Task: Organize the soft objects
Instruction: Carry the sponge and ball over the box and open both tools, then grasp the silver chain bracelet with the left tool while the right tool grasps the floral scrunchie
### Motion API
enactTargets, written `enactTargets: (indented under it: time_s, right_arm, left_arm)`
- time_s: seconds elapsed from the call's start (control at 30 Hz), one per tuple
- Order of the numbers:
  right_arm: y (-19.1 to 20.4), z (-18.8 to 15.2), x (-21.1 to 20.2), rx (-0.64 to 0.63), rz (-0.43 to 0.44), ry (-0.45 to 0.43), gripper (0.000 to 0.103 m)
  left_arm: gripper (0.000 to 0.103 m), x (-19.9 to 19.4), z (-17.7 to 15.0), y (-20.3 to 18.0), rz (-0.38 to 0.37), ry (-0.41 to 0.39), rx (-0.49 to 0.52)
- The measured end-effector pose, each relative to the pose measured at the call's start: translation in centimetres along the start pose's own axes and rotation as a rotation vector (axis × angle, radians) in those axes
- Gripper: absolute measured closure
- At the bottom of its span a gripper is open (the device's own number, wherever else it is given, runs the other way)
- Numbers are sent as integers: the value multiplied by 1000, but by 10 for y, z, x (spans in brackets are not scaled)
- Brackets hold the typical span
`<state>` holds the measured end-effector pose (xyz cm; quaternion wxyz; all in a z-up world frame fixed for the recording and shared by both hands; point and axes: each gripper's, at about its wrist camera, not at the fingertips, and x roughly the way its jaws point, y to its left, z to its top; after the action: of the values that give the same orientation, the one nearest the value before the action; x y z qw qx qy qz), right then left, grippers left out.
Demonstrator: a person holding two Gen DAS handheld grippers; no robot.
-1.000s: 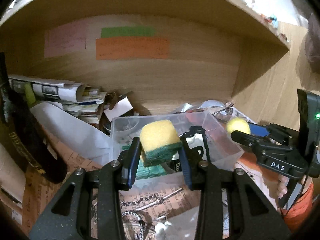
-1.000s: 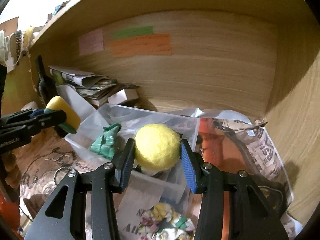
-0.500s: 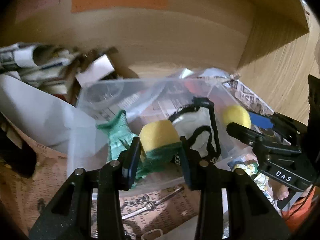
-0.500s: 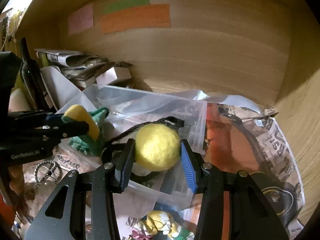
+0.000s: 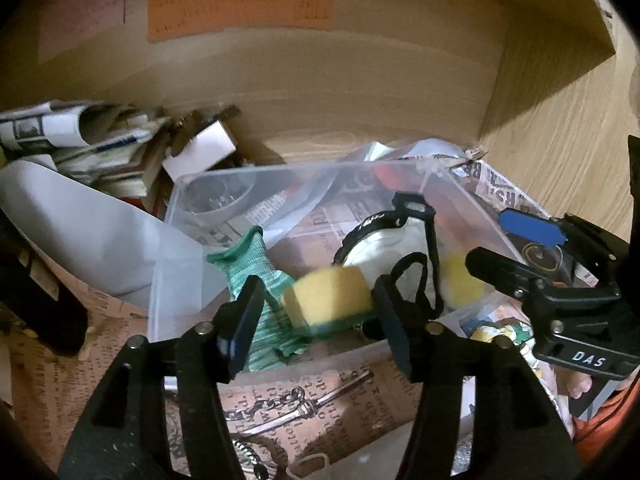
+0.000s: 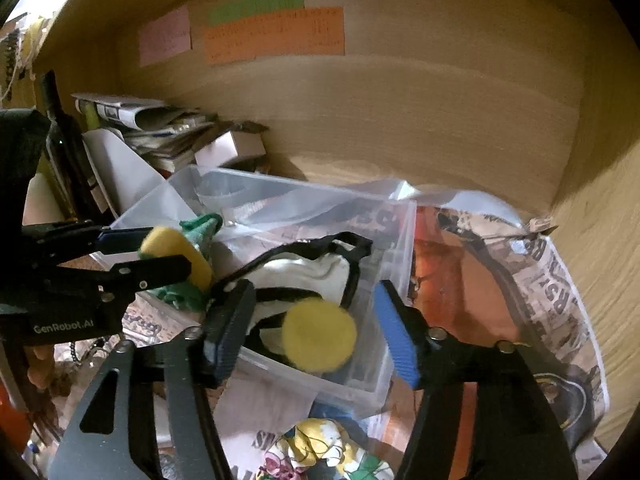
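Inside a wooden shelf bay, over a clear plastic storage bin (image 5: 460,196) (image 6: 400,248) on newspaper-print lining (image 5: 320,396) (image 6: 532,280).

Left gripper (image 5: 316,292) (image 6: 168,252): jaws spread wide, gripping nothing. Between them, a yellow sponge block with a green scouring layer (image 5: 326,296) (image 6: 176,252), blurred, clear of the left-hand jaw and close against the right-hand one; contact there not clear enough to tell. Behind the left-hand jaw and partly under the sponge, a green knitted fabric piece (image 5: 256,264) (image 6: 200,228), lying in the bin.

Right gripper (image 6: 312,292) (image 5: 488,240): jaws also spread wide, gripping nothing. Midway between them, touching neither blue pad, a round yellow felt ball (image 6: 318,336) (image 5: 460,280), blurred, inside the near corner of the bin. Just beyond the ball and ahead of the jaws, a white padded item with black straps (image 6: 304,268) (image 5: 384,248), also in the bin.

Below the right jaws, outside the bin, a crumpled floral-print cloth (image 6: 320,452). Far ahead of both pairs of jaws, on the wooden back wall, pink, green and orange paper notes (image 6: 276,34) (image 5: 240,4). Off to the left of the jaws, beside the bin, a pile of folded papers and booklets (image 5: 92,148) (image 6: 152,132).
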<state>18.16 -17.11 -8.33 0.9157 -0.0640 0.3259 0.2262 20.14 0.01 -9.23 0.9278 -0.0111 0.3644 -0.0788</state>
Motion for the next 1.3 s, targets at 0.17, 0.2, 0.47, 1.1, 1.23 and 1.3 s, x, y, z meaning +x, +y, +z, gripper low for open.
enactTargets:
  time_s: [0.17,0.2,0.47,1.1,1.23,1.3]
  right_arm:
    - [-1,3,-20,2,1,-44,28]
    - [-2,3,-26,4,-2,-57,26]
    - [-9,-3,-63,36,-29,-127,20]
    - [-22,-73,-46,91,-48,100,18]
    - [-17,-84,-33,91,-24,162,19]
    - [-14,-87,-26,87,-12,190,20]
  left_arm:
    - [31,-27,1,2,15,-62,-10]
    - [29,-34,1,3,20,-77,-12]
    - [3,-88,-8,14,80,-193,-25]
    - [1,-54,-98,56,166,106,-97]
    - [2,-46,-110,56,175,144,-101]
    - [2,-42,-114,56,172,151,-117]
